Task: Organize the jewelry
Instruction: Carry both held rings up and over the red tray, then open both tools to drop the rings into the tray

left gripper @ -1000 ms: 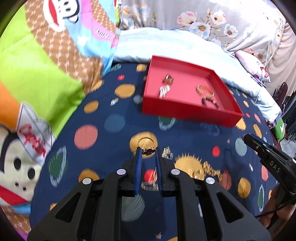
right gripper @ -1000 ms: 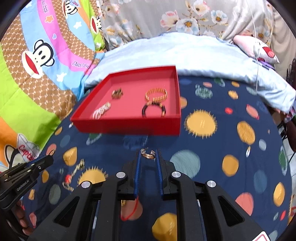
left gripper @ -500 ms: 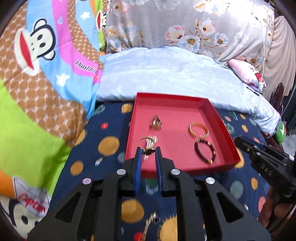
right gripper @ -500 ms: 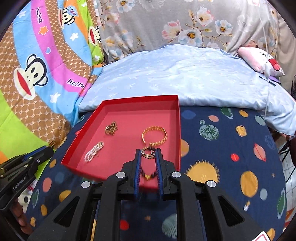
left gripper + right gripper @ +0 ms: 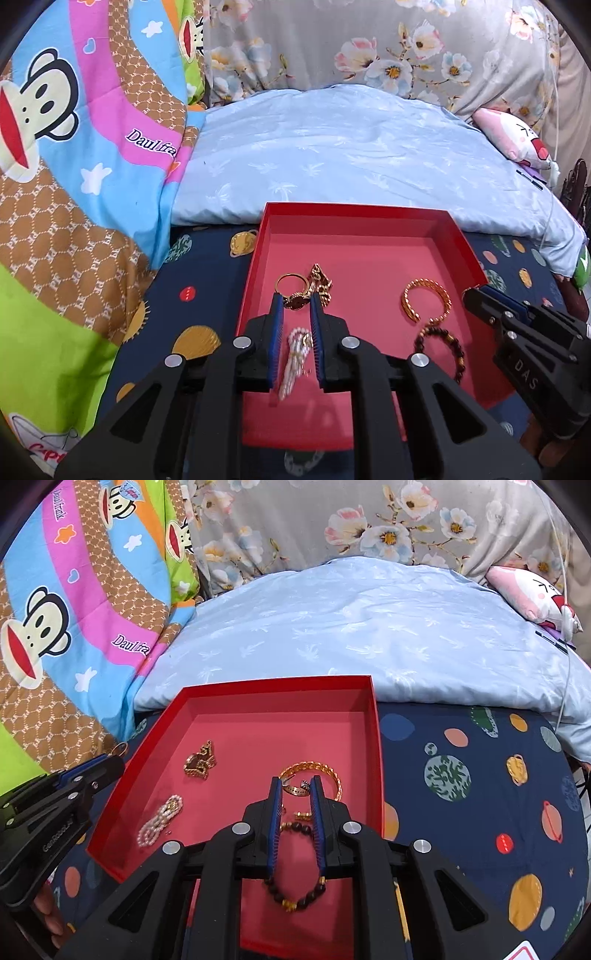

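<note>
Jewelry fills a red tray (image 5: 458, 236) on a planet-print bedspread (image 5: 207, 280) as two hand-held grippers hover over it, each carrying a ring. At the tray's 9 o'clock side, the left gripper (image 5: 296, 301) has its jaws nearly closed on a gold ring (image 5: 293, 291) with a dark stone, the band sticking out past the tips above a gold charm (image 5: 320, 280) and a pearl piece (image 5: 295, 354). Toward 3 o'clock, the right gripper (image 5: 297, 782) is pinched just as narrowly on a small open ring (image 5: 295, 789), held above a gold bangle (image 5: 317, 771) and a dark bead bracelet (image 5: 295, 893). Seen from the left camera, the right gripper sits at the tray's 3 o'clock wall; seen from the right camera, the left gripper sits near the 9 o'clock wall. Both rings look ready to be let go. The likely trouble: each hangs over pieces already laid down, so a release from here could drop a ring onto a charm or bangle and tangle or scatter them; a ring dropped from height could also bounce or roll over the low wall onto the busy print, where it would be hard to spot.
</note>
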Demonstrator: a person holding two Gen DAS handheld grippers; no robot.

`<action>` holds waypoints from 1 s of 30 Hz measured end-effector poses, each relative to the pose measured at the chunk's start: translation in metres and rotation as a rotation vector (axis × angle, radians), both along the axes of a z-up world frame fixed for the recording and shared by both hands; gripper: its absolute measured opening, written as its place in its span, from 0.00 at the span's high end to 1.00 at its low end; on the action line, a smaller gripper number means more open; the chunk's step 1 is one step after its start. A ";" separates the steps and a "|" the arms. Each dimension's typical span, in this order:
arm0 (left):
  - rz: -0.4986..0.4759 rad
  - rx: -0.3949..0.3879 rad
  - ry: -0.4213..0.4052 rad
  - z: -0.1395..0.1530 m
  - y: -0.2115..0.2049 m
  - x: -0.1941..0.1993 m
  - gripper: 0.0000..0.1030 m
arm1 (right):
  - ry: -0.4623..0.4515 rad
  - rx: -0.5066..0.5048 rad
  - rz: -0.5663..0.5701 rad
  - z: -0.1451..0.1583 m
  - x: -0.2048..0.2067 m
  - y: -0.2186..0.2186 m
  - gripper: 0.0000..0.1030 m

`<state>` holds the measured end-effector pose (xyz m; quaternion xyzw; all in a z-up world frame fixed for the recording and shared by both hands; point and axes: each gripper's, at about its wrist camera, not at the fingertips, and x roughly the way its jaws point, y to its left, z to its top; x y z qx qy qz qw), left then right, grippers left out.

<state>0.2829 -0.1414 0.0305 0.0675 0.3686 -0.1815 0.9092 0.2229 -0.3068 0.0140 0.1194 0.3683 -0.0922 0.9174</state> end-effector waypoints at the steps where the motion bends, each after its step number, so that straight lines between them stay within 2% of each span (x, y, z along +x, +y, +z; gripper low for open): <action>1: 0.002 0.000 0.002 -0.001 -0.001 0.003 0.86 | 0.003 -0.001 0.001 -0.001 0.002 0.000 0.86; 25: 0.020 0.013 0.036 -0.023 -0.016 0.026 0.86 | 0.015 -0.026 -0.006 -0.018 0.019 0.000 0.84; 26: 0.029 0.017 0.034 -0.022 -0.015 0.026 0.83 | 0.014 -0.025 -0.007 -0.017 0.019 -0.001 0.83; 28: 0.043 0.013 0.031 -0.020 -0.012 0.027 0.68 | 0.007 -0.023 -0.009 -0.014 0.016 -0.001 0.82; 29: 0.056 0.011 0.019 -0.017 -0.009 0.026 0.56 | 0.004 -0.024 -0.011 -0.013 0.015 -0.001 0.81; 30: 0.062 0.009 0.004 -0.013 -0.007 0.024 0.55 | -0.002 -0.026 -0.012 -0.010 0.013 -0.001 0.81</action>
